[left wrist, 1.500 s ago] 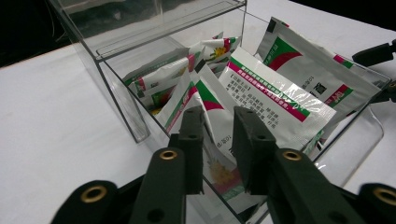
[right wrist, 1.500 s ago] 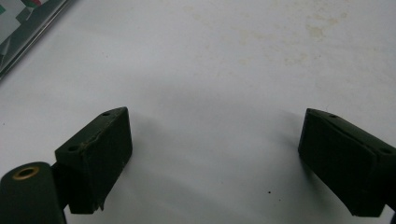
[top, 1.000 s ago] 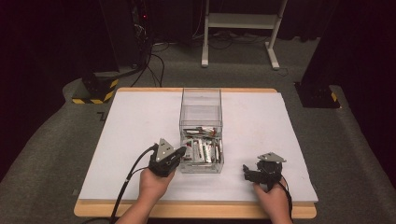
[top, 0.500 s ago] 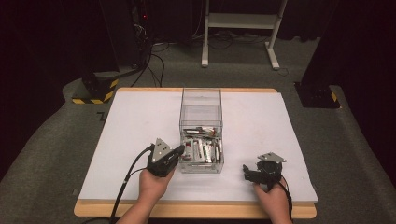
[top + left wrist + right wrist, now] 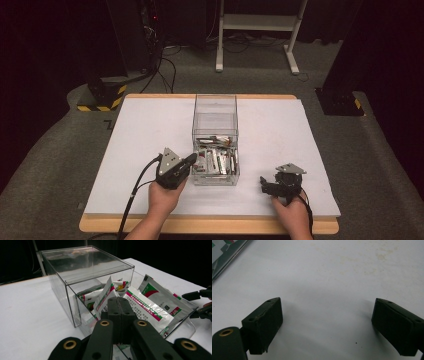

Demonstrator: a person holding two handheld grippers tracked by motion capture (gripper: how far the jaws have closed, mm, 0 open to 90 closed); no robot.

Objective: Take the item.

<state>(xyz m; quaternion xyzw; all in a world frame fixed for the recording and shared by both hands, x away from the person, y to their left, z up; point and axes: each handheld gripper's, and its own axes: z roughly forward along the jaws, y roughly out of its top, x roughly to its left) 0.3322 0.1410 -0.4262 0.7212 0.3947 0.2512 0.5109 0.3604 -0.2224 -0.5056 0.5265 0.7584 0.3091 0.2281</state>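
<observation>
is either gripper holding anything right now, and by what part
Nothing is held. The left gripper is shut, jaws pressed together with nothing between, at the clear box of sachets. The right gripper is open over bare table.

The clear box [image 5: 215,135] stands mid-frame on the white table [image 5: 140,135], its walls blocking sideways passage there. Bare tabletop lies open across the left, right and upper parts of the high view. Packets [image 5: 147,307] crowd the box's near half, probably leaving little room between them. The far half looks empty.
</observation>
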